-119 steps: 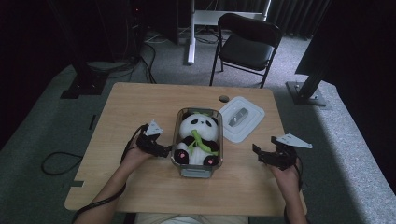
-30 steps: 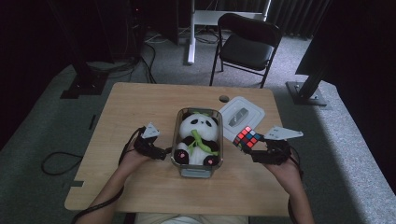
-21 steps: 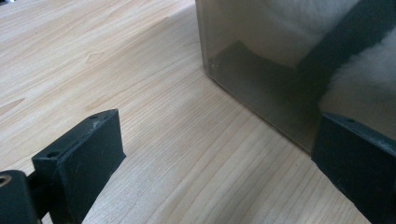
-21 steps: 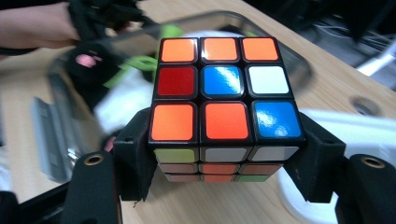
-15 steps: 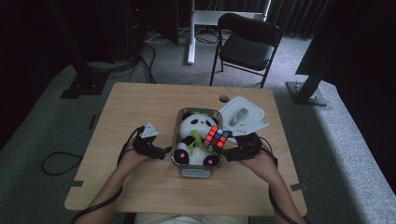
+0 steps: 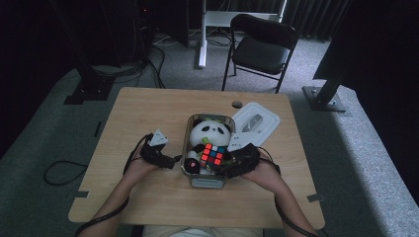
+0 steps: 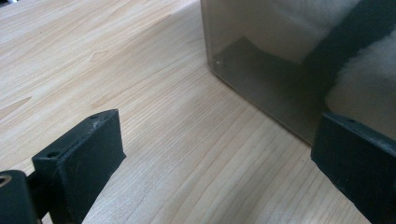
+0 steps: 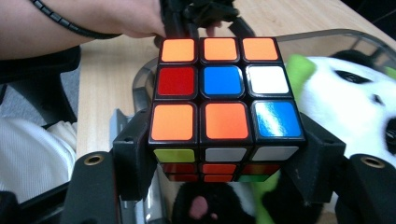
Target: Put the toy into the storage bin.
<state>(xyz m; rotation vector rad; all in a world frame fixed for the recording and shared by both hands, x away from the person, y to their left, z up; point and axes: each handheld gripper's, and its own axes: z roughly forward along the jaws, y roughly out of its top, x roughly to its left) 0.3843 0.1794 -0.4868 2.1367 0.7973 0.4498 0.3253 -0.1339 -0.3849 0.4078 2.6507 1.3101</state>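
A scrambled Rubik's cube (image 6: 213, 154) (image 8: 224, 102) hangs over the near half of a clear plastic container (image 6: 186, 148), with my right gripper (image 6: 221, 162) (image 8: 224, 161) shut on its two sides. A panda plush (image 6: 212, 132) (image 8: 345, 102) lies inside the container, just under and beyond the cube. My left gripper (image 6: 170, 160) (image 7: 219, 158) rests open on the table, its jaws apart beside the container's left wall (image 7: 261, 93), with nothing between them. White panda fur (image 7: 364, 79) shows through that wall.
The container's white lid (image 6: 257, 123) lies on the wooden table (image 6: 148, 113) at the back right of the container. A small round hole (image 6: 237, 104) sits near the table's far edge. A black folding chair (image 6: 262, 49) stands beyond the table.
My right gripper has carried the cube leftward from the table's right side to above the container and panda. Four seconds ago it held nothing. The left gripper has stayed put.
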